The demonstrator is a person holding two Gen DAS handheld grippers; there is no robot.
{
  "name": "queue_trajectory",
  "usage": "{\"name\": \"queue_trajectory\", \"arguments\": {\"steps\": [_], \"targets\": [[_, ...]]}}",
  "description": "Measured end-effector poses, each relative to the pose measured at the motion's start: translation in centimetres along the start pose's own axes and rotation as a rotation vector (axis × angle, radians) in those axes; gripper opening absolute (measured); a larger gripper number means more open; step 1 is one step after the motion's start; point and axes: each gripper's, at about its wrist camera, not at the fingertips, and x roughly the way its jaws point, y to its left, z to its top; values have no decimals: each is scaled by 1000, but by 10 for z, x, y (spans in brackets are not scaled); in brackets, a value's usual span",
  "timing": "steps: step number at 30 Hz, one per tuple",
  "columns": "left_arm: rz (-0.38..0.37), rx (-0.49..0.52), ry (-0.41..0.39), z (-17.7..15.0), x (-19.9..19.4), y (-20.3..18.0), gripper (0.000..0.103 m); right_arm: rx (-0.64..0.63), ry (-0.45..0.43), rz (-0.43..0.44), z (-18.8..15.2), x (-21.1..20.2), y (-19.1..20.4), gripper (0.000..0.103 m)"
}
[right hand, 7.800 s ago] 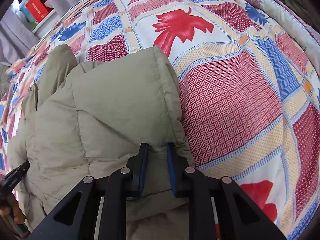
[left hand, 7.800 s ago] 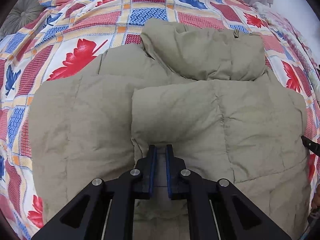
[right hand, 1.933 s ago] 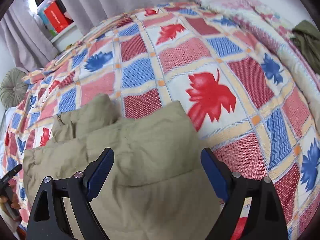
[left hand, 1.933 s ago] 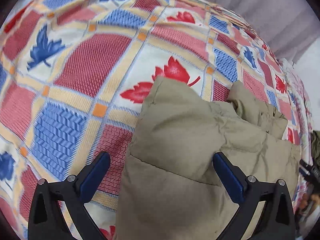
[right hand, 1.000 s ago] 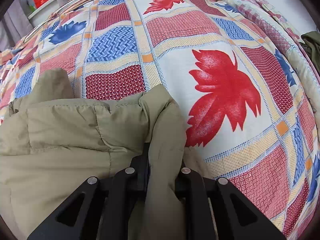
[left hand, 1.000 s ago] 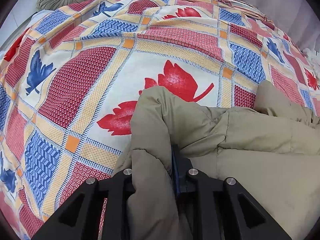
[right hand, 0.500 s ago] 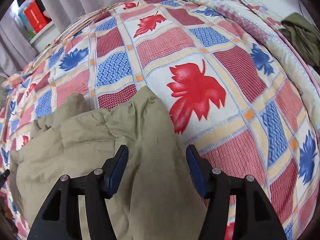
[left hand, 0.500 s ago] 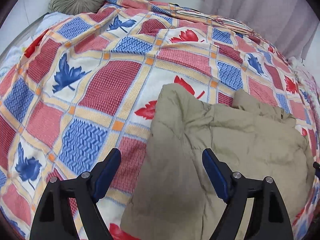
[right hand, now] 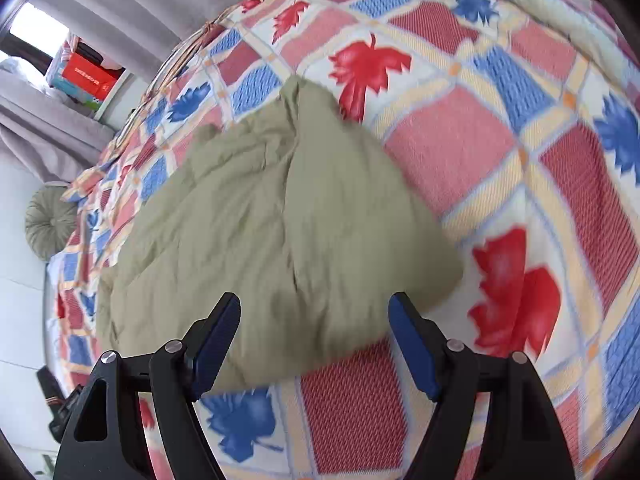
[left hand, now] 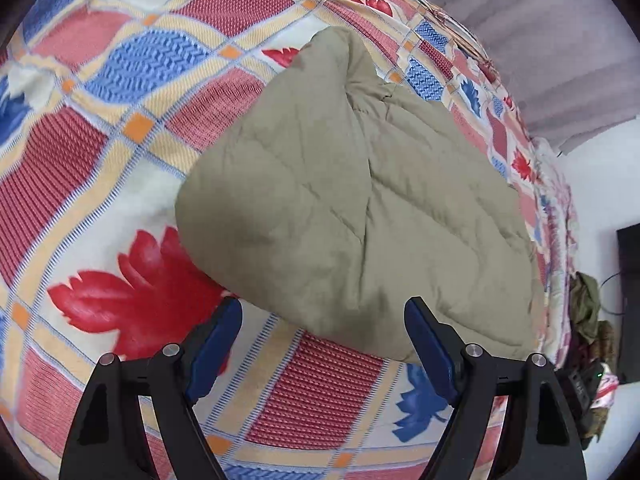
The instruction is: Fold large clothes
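Note:
An olive-green puffer jacket (left hand: 360, 208) lies folded into a compact bundle on a bed with a red, blue and white leaf-patterned quilt (left hand: 132, 296). It also shows in the right wrist view (right hand: 276, 232). My left gripper (left hand: 322, 348) is open and empty, just short of the bundle's near edge. My right gripper (right hand: 314, 344) is open and empty, over the bundle's near edge from the other side. Neither touches the jacket.
Grey curtains (left hand: 540, 32) hang behind the bed. A round green cushion (right hand: 50, 224) lies at the bed's head and a shelf with a red box (right hand: 88, 76) stands by the window. A heap of dark clothes (left hand: 588, 312) lies beyond the bed's far side.
Both grippers shut on the jacket's far corners, folded them over and let go. Since half a second ago both have drawn back toward the near edge, open, with the views tilted.

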Motion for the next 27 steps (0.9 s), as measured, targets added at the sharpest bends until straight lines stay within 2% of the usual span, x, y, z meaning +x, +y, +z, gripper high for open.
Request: {"name": "queue_trajectory", "arguments": {"steps": [3,6,9,13,20,22,23,24,26,27], "targets": [[-89,-42,13,-6,10,4,84,36,34,48,-12,7,-8,79],[-127,-87,20,-9,26,7,84,89,59,96,-21,18,-17,79],[-145,-134,13,-5,43,12,84,199,85,164,-28,37,-31,79],[-156,-155,-10,4,59,9,84,322,108,254,-35,64,-43,79],[-117,-155,-39,29,82,-2,84,423,102,387,-22,101,-34,79],[-113,-155,-51,34,83,-4,67,450,104,414,-15,112,-29,79],[-121,-144,-48,36,84,-6,50,462,103,416,-13,116,-27,79],[-126,-132,-51,37,82,-8,38,478,101,414,-11,120,-25,79],[-110,-77,-68,39,74,-16,27,510,100,417,-10,125,-23,79],[-94,-40,-77,39,69,-22,24,522,103,420,-10,126,-23,70]]}}
